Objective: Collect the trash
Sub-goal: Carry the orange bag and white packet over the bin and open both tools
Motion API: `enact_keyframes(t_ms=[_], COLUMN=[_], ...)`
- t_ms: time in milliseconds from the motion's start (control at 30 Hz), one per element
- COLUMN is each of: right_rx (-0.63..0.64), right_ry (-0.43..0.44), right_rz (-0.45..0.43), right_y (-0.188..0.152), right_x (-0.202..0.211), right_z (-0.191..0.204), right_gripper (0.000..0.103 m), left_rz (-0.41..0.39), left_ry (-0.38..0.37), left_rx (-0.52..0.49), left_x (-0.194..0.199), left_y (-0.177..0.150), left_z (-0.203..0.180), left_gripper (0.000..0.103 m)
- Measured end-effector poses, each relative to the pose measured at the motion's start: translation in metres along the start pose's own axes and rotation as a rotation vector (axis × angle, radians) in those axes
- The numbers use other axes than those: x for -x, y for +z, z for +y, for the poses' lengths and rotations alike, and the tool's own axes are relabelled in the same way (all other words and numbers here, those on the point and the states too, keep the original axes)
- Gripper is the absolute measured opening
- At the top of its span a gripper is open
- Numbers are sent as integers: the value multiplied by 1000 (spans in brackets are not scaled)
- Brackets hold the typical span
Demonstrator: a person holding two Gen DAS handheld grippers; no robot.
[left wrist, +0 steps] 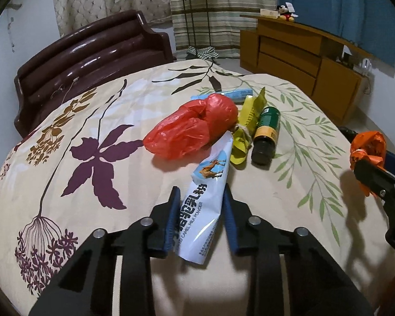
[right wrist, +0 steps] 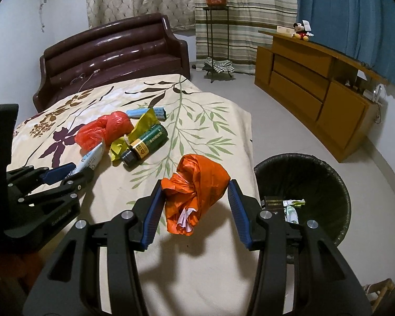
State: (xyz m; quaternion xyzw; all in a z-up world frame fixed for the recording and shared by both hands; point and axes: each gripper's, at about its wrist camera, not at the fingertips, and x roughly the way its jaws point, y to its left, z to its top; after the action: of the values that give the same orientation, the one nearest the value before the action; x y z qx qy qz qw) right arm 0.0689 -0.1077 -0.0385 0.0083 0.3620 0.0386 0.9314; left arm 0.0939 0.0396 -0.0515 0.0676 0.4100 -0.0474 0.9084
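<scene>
Floral bedspread (left wrist: 97, 121) is seen covering the bed; a black bin (right wrist: 302, 184) stands on the floor beside it. Red bag (left wrist: 192, 129), yellow wrapper (left wrist: 246, 126) and green bottle (left wrist: 266, 135) are clustered mid-bed. Orange bag (right wrist: 197, 194) is pinched by the right gripper (right wrist: 194, 208). White sachet (left wrist: 205, 197) is clamped by the left gripper (left wrist: 201, 221).

The right gripper (right wrist: 194, 200) holds a crumpled orange bag (right wrist: 194, 194) between its blue pads above the bed (right wrist: 202, 131). Beside the bed stands a black bin (right wrist: 302, 173) with some wrappers inside. At left, the left gripper (right wrist: 73, 172) grips a white sachet (right wrist: 90, 160), near a red bag (right wrist: 105, 129), a yellow wrapper (right wrist: 142, 126) and a green bottle (right wrist: 147, 142).
</scene>
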Motion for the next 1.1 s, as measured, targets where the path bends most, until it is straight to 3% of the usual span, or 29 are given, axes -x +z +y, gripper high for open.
enact_keyframes(t_ms=[500,1100], right_rx=[37,-76], right_ry=[-65,-238], right_rz=[-82,-114], right_y=[5,7], right_x=[23,30], right_z=[-15,-109], right_gripper=[47,47], left_rz=[-91,-148], left_ry=[-62,-136], left_rx=[-1,-79], left_x=[33,21], left_y=[7,44], left_z=[-27,-114], left_gripper=[27,27])
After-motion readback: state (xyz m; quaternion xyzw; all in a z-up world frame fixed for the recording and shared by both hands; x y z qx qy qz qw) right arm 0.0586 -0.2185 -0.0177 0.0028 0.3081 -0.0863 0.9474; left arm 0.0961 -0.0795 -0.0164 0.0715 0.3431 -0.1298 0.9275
